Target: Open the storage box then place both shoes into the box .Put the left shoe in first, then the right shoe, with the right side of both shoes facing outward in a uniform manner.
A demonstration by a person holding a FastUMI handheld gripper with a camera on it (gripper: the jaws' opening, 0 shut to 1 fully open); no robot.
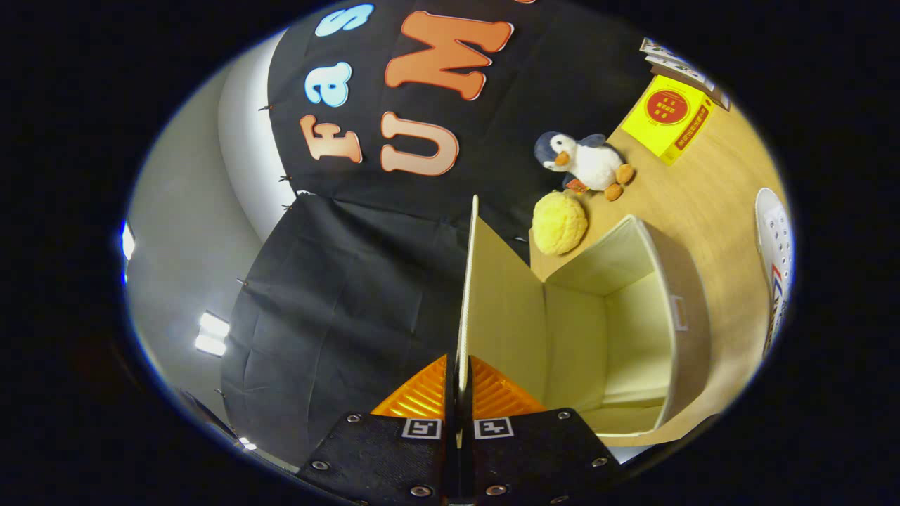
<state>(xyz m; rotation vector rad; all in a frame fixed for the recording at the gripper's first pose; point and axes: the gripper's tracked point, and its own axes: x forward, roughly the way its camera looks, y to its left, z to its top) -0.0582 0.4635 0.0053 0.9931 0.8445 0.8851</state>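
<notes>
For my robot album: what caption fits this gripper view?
Claw shut on the lid, holding the storage box open.

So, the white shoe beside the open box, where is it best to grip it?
Probably at the collar rim, coming from above: the white shoe lies on the table, and only that thin edge suits the jaws. The gripper is shut on the box lid.

Tool (458, 383) fingers clamped on lid (467, 281)
</notes>
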